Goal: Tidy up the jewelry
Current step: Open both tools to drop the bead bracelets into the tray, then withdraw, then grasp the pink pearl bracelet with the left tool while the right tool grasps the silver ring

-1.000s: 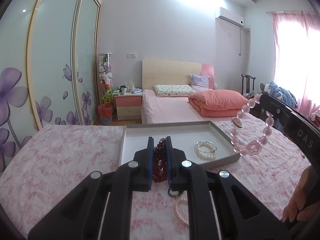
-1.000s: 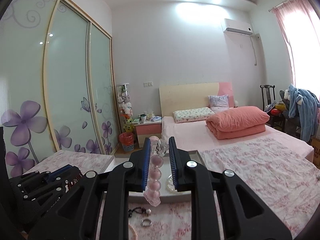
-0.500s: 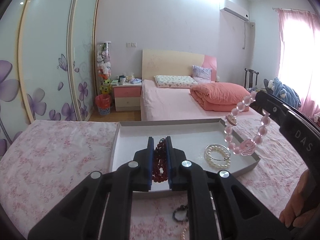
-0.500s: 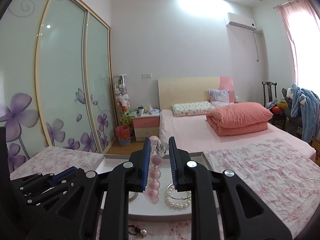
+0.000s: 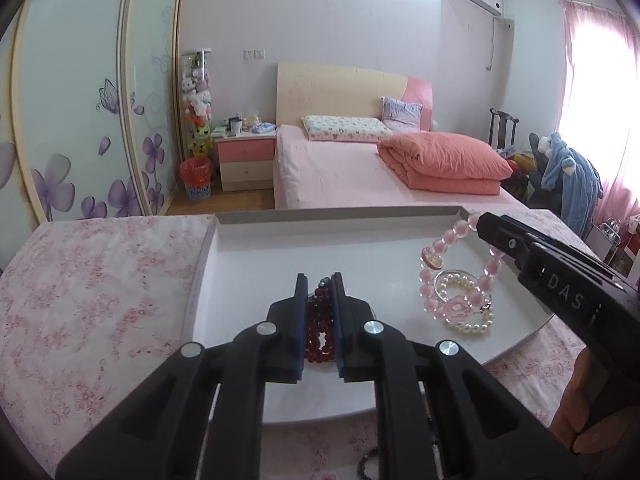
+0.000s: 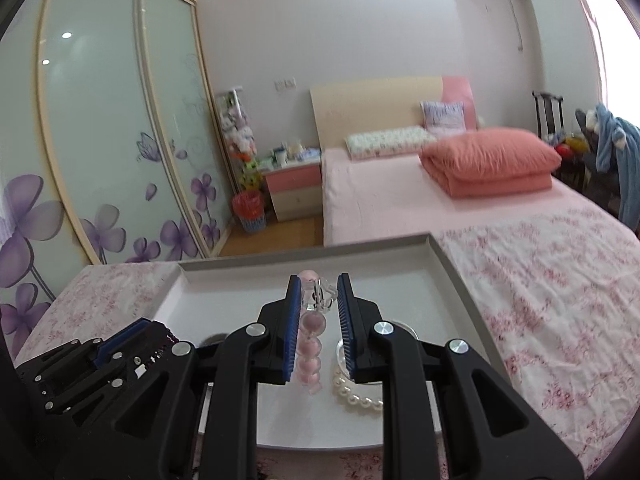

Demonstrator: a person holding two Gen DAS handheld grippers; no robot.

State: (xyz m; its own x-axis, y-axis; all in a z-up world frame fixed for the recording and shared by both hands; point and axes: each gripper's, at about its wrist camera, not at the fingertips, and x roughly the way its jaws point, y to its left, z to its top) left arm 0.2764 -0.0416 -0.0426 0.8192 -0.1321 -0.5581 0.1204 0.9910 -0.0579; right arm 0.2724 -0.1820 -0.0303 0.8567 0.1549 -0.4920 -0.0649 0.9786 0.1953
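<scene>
I've got the left gripper [image 5: 319,312] pinching the dark red bead bracelet [image 5: 318,332] and the right gripper [image 6: 319,320] clamped on the pink bead bracelet [image 5: 460,272] over the grey tray [image 5: 320,216] — I'd lower both, releasing clear of the white pearl bracelet [image 5: 464,308].

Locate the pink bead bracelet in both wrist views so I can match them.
Left wrist view: pink bead bracelet right of centre, hanging from the right gripper over the white tray.
Right wrist view: pink bead bracelet dead centre, clamped between the right gripper fingers.
Shared landmark: the white pearl bracelet lying in the tray under it.
</scene>
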